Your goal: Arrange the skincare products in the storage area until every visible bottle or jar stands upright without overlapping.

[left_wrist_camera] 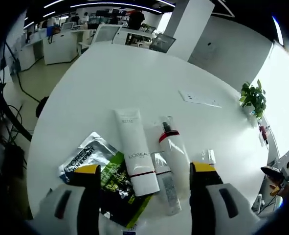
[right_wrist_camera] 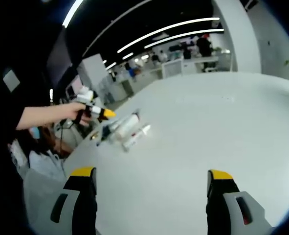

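Where products cluster, white tube (left_wrist_camera: 136,152) flat, L'Oréal-printed

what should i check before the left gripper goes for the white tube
1. Left gripper open: ok, jaws wide apart.
2. White tube between the jaws: ok, its lower end lies in the gap.
3. Tube upright: not ok, it lies flat on the table.
4. Tube free of neighbours: not ok, the pump bottle lies close beside it and the sachets touch or slip under it.
5. Right gripper out of the way: ok, open over bare table.
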Tool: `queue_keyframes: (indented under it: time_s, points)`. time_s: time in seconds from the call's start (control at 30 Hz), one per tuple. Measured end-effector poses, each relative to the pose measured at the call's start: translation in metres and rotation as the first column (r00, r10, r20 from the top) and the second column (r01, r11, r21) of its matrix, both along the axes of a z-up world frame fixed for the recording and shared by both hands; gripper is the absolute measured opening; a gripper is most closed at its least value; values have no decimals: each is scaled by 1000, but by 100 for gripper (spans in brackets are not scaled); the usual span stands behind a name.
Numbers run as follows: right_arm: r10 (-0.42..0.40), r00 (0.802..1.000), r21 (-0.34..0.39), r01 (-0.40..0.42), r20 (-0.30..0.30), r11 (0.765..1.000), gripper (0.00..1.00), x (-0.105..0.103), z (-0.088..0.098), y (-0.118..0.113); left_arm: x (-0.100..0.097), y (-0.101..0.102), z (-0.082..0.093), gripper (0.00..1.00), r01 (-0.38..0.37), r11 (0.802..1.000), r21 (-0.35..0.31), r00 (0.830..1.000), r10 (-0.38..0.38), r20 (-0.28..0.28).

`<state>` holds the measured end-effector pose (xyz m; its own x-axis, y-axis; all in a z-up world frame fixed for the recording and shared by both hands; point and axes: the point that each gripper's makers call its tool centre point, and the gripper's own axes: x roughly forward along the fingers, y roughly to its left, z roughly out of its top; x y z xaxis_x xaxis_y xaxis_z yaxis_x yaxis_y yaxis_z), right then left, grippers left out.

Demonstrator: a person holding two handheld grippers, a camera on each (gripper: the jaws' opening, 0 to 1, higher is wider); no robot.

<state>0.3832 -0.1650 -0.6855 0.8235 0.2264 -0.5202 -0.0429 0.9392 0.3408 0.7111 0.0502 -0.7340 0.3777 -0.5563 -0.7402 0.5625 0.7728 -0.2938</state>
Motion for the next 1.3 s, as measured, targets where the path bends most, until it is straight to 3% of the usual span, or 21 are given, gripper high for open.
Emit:
queue_keyframes:
  time_s: [0.73, 1.0, 1.3]
  points:
    - [-21, 999, 4, 21, -24, 1000, 94, 1, -12, -16, 31, -19, -24, 55, -21, 997, 75, 999, 19, 29]
    - [-15, 999, 7, 15, -32, 1000, 94, 5, -16, -16, 35, -27, -30, 51, -23, 996, 87, 999, 18, 50]
    - [-20, 999, 16, 21, -36, 1000, 94, 8, -21, -17, 39, -32, -40, 48, -17, 990, 143, 998, 9, 58]
